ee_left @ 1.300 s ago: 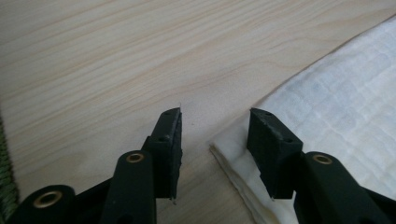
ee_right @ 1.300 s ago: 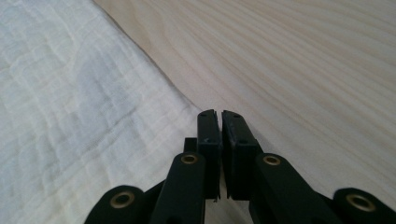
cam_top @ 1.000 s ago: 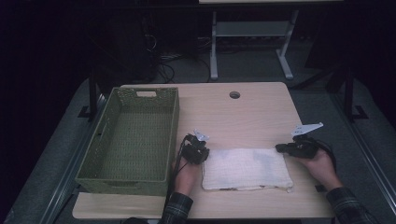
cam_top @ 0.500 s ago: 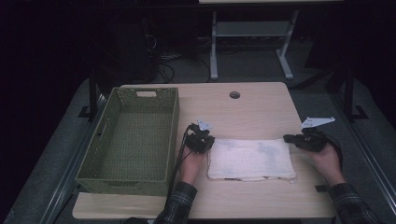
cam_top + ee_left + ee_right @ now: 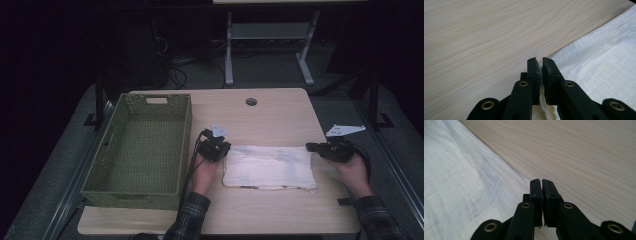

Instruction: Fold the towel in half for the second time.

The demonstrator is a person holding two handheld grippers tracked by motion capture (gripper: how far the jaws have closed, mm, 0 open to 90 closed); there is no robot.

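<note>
Though indistinct from above, towel (image 5: 599,62) fold inside left claw (image 5: 539,61).

I count one white cloth (image 5: 269,166) lying on one wooden counter (image 5: 280,115). One green woven basket (image 5: 141,145) sits there too, with nothing I can count inside it. Two tools are in play: the left tool (image 5: 218,148) and the right tool (image 5: 311,147), one in each of two hands. The counter has one round hole (image 5: 251,101) near its far edge. Beyond it I make out one pale metal frame (image 5: 270,45), though the background is dim, so that count is tentative.
</note>
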